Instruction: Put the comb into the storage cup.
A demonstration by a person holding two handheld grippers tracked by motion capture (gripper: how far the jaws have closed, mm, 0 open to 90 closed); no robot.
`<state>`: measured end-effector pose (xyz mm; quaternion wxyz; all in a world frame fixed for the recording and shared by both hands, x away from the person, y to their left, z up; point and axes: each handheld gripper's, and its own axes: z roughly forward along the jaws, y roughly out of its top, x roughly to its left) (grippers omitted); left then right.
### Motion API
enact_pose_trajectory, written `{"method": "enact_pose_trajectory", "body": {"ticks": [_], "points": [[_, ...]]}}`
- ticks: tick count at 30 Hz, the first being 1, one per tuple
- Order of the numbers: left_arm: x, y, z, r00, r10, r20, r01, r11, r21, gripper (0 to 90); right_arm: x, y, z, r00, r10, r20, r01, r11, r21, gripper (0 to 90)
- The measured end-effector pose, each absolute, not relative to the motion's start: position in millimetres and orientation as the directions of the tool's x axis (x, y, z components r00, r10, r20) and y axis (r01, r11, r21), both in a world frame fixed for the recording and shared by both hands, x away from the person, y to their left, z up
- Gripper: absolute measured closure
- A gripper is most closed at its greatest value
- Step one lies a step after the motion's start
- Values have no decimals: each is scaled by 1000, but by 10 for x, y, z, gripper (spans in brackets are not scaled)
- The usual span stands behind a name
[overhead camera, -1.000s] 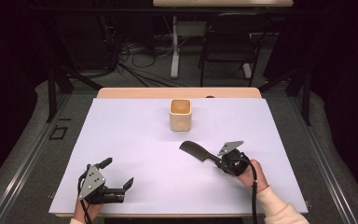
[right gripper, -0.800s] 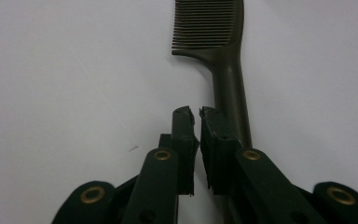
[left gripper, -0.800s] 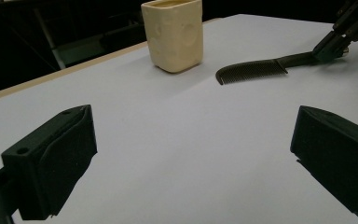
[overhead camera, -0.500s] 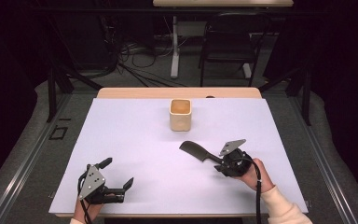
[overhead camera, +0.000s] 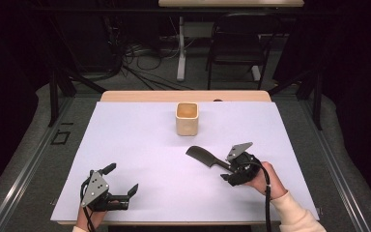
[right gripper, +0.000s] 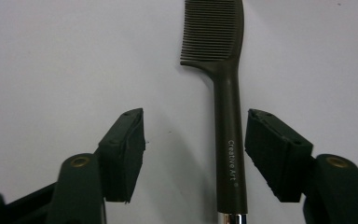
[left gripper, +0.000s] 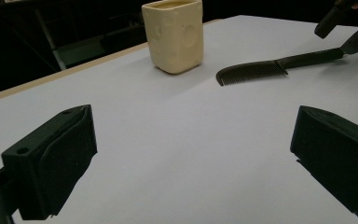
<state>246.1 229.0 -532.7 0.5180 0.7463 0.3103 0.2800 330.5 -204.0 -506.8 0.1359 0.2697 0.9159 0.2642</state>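
A black comb [overhead camera: 204,156] lies flat on the white table sheet, teeth end pointing toward the cream square cup [overhead camera: 187,120]. Its handle [right gripper: 227,154] runs between the jaws of my right gripper [overhead camera: 225,172], which stand apart from it on both sides with gaps showing. Those jaws have just been opening, and the right gripper [right gripper: 196,119] is open around the handle. My left gripper [overhead camera: 122,178] rests near the front left edge, open and holding nothing. From the left gripper [left gripper: 193,121] I see the cup [left gripper: 173,35] and the comb [left gripper: 261,71] farther off.
The white sheet [overhead camera: 140,145] covers a wooden table with a strip of bare wood [overhead camera: 140,95] along its far edge. A dark chair [overhead camera: 234,48] and cables sit on the floor beyond. The cup stands alone at the middle back.
The right gripper's jaws have spread apart and let go of the comb's handle. The comb stays in about the same spot. The left gripper has not moved.
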Motion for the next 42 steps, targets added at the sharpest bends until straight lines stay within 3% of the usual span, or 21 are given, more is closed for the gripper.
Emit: {"method": "enact_pose_trajectory", "body": {"ticks": [9, 22, 31, 42], "points": [[2466, 2292, -5329, 653, 752, 94, 175, -270, 947, 2, 3358, -1985, -5045, -818, 560, -132, 423, 740, 523, 157], [2463, 2294, -5331, 649, 755, 89, 178, -264, 948, 2, 3456, -1931, -5035, -815, 566, -124, 445, 749, 491, 9], [2464, 2294, -5333, 651, 754, 90, 178, -266, 947, 2, 3557, -1831, -5046, -821, 555, -138, 448, 774, 447, 0], [2467, 2294, -5332, 654, 751, 87, 177, -264, 948, 2, 3657, -1671, -5031, -839, 510, -189, 422, 830, 365, 366]]}}
